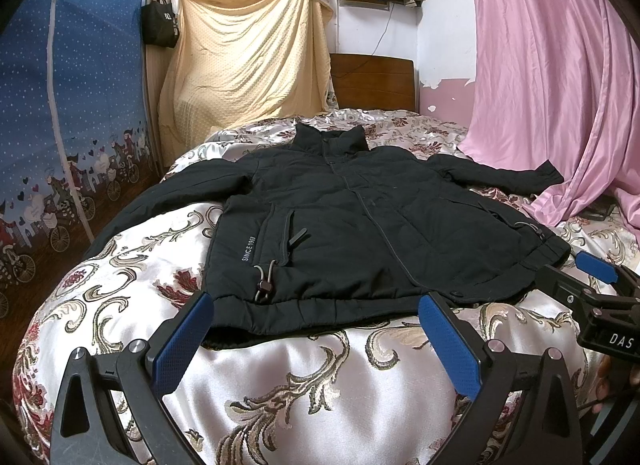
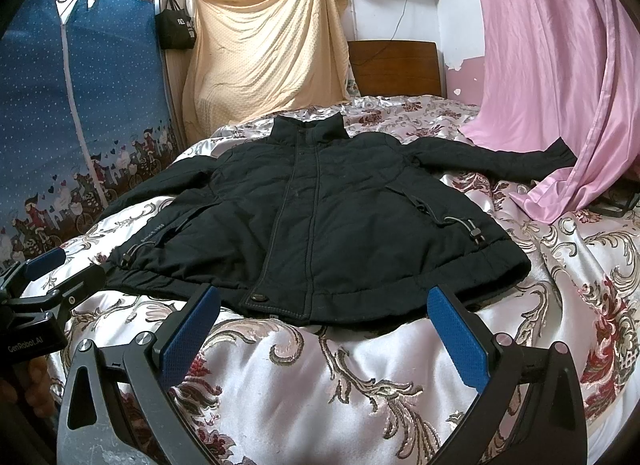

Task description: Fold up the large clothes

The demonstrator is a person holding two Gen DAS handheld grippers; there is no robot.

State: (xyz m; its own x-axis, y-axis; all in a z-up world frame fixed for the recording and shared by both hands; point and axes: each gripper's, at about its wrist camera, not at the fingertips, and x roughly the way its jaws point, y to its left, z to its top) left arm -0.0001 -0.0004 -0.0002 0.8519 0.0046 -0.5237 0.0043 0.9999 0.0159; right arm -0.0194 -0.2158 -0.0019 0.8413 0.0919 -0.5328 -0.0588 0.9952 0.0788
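Black quilted zip-front jacket [image 1: 360, 225] laid front-up and flat on a glossy floral-patterned satin bedspread [image 1: 300, 385], collar toward the wooden headboard [image 1: 372, 81], both sleeves spread outward; this open layout exposes every edge for folding, which appears not yet begun. Left gripper [image 1: 316, 341], its 2 blue-padded fingers [image 1: 184, 345] spread wide and holding nothing, hovers just short of the hem on the side printed "SINCE 1969". Right gripper [image 2: 324, 329], likewise wide open and empty, faces the hem near the bottom snap button [image 2: 258, 298]. Paired placement at the hem suggests a 2-point grasp of the lower edge. A pink curtain [image 1: 540, 85] drapes onto the bed beside the far sleeve cuff and could catch it
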